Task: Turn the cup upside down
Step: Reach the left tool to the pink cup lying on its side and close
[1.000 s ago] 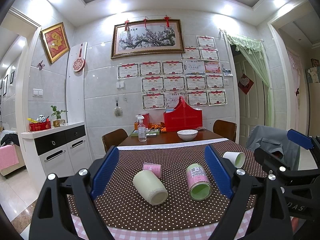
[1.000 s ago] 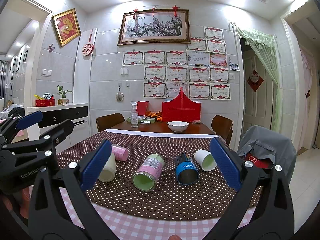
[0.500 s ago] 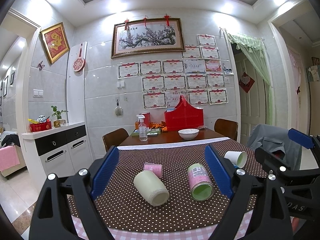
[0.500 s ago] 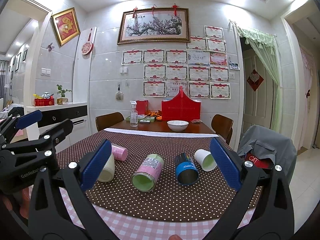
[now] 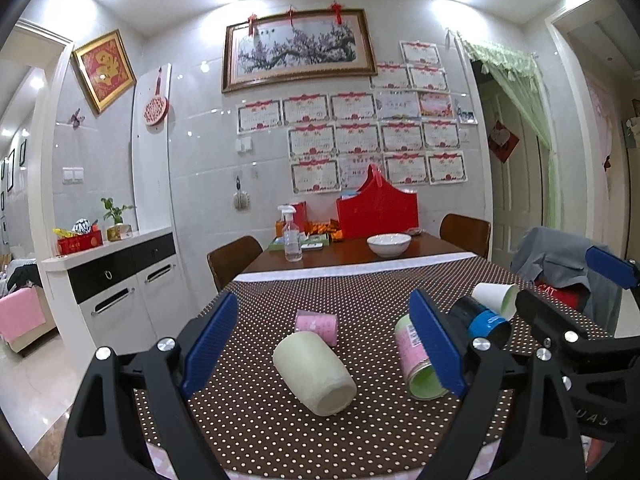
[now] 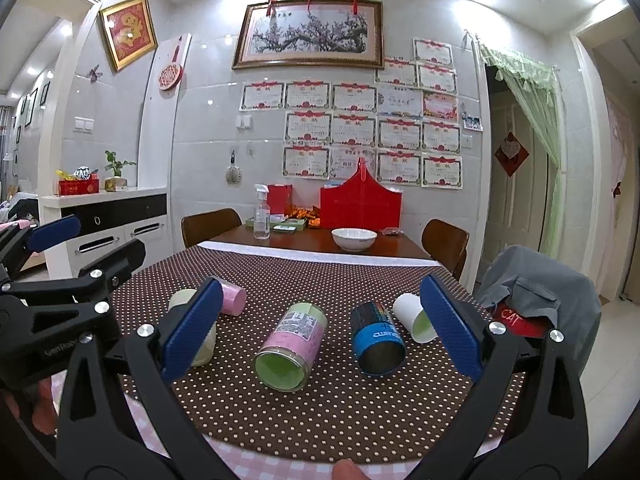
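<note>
Both tongs, left (image 5: 324,344) and right (image 6: 316,328), gape wide, holding nothing.

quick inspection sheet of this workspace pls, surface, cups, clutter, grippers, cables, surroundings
surface: brown dotted cloth over the table's near end; bare wood beyond.
job's things: five cups, all lying on their sides: cream cup, small pink cup, pink-labelled cup, blue-banded cup, white paper cup.
clutter: white bowl, spray bottle, red box at the far end.
grippers: left gripper and right gripper both open, holding nothing.
cables: nothing seen.
surroundings: chairs, sideboard, framed wall certificates.
</note>
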Available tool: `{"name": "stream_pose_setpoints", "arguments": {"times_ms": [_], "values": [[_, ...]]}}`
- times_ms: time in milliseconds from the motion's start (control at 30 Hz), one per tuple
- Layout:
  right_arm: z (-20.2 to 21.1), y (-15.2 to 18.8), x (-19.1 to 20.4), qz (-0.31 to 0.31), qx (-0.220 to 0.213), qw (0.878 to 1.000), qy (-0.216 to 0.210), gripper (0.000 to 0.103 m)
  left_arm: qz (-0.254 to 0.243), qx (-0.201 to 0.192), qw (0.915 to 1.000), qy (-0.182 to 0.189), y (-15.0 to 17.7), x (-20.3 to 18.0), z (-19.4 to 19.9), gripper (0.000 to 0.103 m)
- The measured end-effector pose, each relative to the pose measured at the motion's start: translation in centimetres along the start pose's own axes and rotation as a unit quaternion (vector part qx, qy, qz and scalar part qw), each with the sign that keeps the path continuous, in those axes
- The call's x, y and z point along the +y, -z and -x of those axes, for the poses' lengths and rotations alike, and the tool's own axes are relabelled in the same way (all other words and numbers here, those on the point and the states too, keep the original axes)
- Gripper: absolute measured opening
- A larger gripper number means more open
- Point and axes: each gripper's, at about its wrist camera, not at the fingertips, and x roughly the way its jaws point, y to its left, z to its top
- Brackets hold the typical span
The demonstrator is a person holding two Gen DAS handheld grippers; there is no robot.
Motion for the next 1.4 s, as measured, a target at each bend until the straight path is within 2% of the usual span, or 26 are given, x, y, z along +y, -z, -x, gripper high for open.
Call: {"name": "stream_pose_setpoints", "arguments": {"times_ms": [200, 400, 500, 600, 767, 900, 1033, 1133, 1233, 1333, 1400], "values": [[-3.7, 0.1, -0.1, -0.018, 0.039, 0.999, -0.014, 0.097, -0.007, 0.029, 0.9996, 0.006, 0.1, 0.5, -3.7, 0.086], [-6.9, 0.1, -0.6, -0.010, 0.072, 0.997, -0.013, 0.097, 0.021, 0.103, 0.9926, 0.060, 0.6, 2.0, -9.3, 0.086], [-9.4, 0.2, -1.3, -0.010, 0.101, 0.995, -0.013, 0.097, 0.049, 0.166, 0.9808, 0.090, 1.3, 3.3, -12.9, 0.086], [-11.4, 0.3, -1.7, -0.007, 0.119, 0.993, -0.016, 0.097, 0.067, 0.231, 0.9647, 0.107, 1.8, 4.5, -16.6, 0.086], [-14.5, 0.2, -1.8, 0.000, 0.141, 0.990, -0.022, 0.097, 0.076, 0.287, 0.9485, 0.109, 2.1, 5.3, -20.9, 0.086], [-17.3, 0.0, -1.6, 0.006, 0.163, 0.986, -0.030, 0.097, 0.108, 0.330, 0.9304, 0.119, 2.4, 6.2, -23.4, 0.086], [-19.5, -0.1, -1.0, 0.017, 0.181, 0.982, -0.047, 0.097, 0.147, 0.377, 0.9077, 0.112, 3.3, 7.0, -24.8, 0.086], [-20.8, -0.6, -0.7, 0.028, 0.187, 0.980, -0.062, 0.097, 0.153, 0.391, 0.9014, 0.105, 3.2, 6.7, -24.8, 0.086], [-21.7, -0.9, -0.4, 0.036, 0.190, 0.978, -0.074, 0.097, 0.143, 0.394, 0.9035, 0.091, 3.0, 6.0, -25.2, 0.086], [-22.6, -0.9, -0.1, 0.045, 0.196, 0.976, -0.086, 0.097, 0.142, 0.407, 0.8987, 0.080, 3.0, 6.0, -25.9, 0.086], [-23.0, -0.9, 0.0, 0.055, 0.198, 0.974, -0.092, 0.097, 0.144, 0.406, 0.8997, 0.070, 2.9, 6.1, -26.2, 0.086]]}}
